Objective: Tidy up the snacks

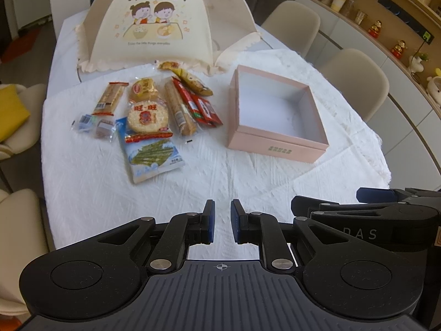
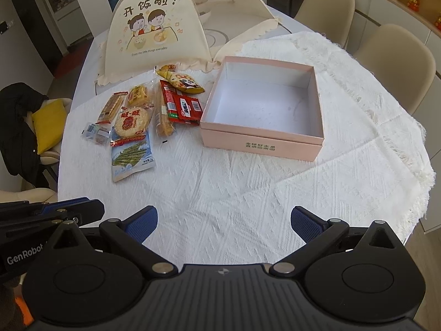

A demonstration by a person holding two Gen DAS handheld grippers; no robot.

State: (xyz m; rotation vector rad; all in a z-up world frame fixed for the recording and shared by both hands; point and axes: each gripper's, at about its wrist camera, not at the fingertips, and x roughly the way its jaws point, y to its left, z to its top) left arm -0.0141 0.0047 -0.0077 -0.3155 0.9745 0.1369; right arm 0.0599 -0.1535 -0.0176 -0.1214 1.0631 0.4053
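Observation:
A pile of snack packets lies on the white tablecloth, left of an open, empty pink box. In the pile are a round rice cracker, a blue seaweed pack, red packets, a long biscuit pack and a yellow packet. My left gripper hovers over the near tablecloth, shut with nothing between its pads. My right gripper stands wide open and empty beside it, well short of the box.
A cream mesh food cover with a cartoon print stands behind the snacks. Beige chairs ring the oval table. One chair at the left holds a yellow cushion and a dark jacket. The tablecloth's fringe hangs at the right edge.

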